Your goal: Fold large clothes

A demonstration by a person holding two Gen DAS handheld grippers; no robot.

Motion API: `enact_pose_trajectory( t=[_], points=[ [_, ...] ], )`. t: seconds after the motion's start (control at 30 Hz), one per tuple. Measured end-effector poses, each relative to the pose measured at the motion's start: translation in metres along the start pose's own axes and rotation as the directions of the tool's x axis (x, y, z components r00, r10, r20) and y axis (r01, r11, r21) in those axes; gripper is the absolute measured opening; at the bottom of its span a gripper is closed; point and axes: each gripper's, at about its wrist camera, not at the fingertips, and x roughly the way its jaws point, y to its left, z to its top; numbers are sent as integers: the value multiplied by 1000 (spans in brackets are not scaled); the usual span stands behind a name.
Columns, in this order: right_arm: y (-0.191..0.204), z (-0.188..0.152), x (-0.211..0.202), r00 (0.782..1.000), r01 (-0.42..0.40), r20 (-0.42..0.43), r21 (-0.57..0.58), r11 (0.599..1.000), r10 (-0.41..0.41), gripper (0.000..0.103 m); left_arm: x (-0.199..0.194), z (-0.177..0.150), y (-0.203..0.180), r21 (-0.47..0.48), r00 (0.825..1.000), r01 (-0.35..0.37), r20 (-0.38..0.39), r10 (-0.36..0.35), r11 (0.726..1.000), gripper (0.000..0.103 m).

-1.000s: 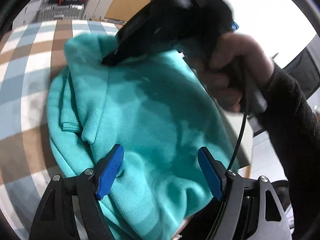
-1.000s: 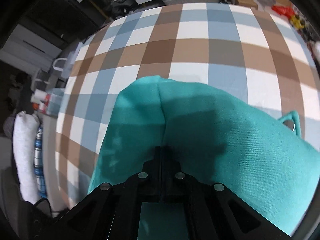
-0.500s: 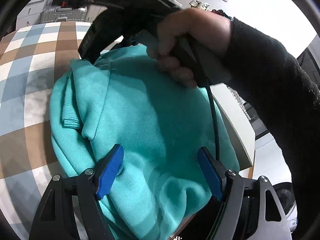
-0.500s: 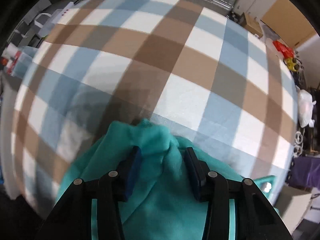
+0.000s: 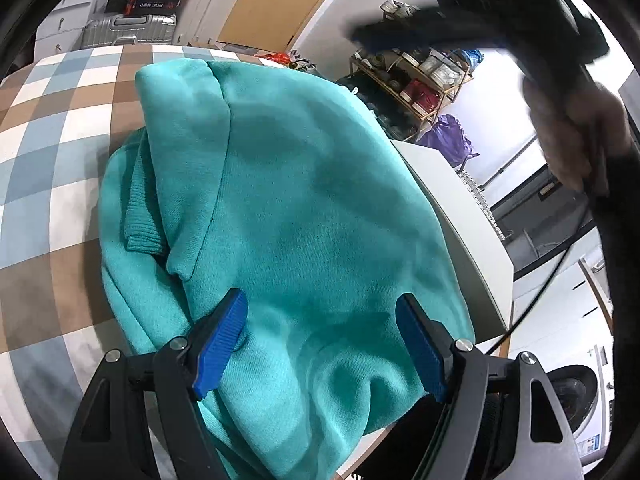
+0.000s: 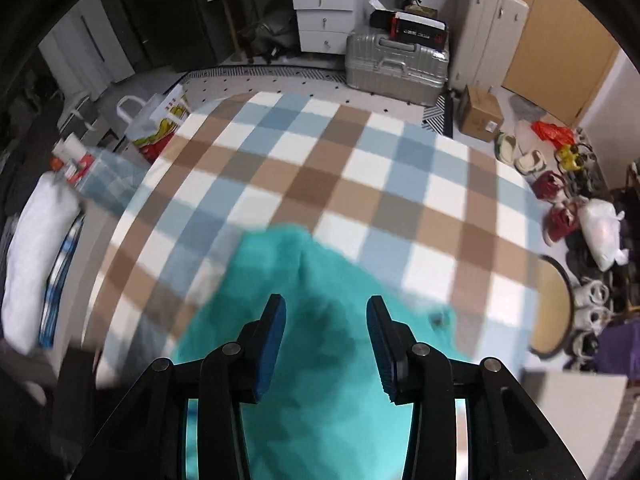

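The left gripper (image 5: 320, 344), black with ribbed blue pads, has its jaws spread wide over the near end of the folded turquoise fleece sweatshirt (image 5: 288, 208); the left pad (image 5: 219, 344) lies against the cloth's side fold, the right one stands clear above it, and nothing is clamped. The right gripper (image 6: 326, 344) hangs above the same garment with its jaws partly apart, having just been opening, and the blurred turquoise fabric (image 6: 320, 420) lies below the gap, not pinched. In the left wrist view the person's right hand (image 5: 576, 136), in a dark sleeve, shows blurred at the upper right. The sweatshirt lies in a rounded, layered bundle, a ribbed cuff (image 5: 142, 236) showing on its left side, at the near right part of the blue, brown and white checked blanket (image 6: 360, 184). Beyond the blanket's far edge stands a silver ribbed suitcase (image 6: 396, 68), with white drawers (image 6: 320, 20) behind it.
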Motion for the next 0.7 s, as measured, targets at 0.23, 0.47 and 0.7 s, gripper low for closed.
enact_pose_trajectory(
  t=[0.23, 0.47, 0.7],
  points=[
    [24, -55, 56, 981, 76, -167, -112, 991, -94, 0, 5, -3, 2, 19, 999, -46, 17, 45, 999, 72],
    [11, -49, 86, 987, 29, -157, -7, 1000, -30, 2, 8, 0, 2, 17, 996, -83, 26, 82, 996, 72],
    [3, -65, 59, 999, -16, -44, 117, 993, 22, 1, 9, -2, 0, 9, 995, -89, 37, 88, 996, 72]
  ],
)
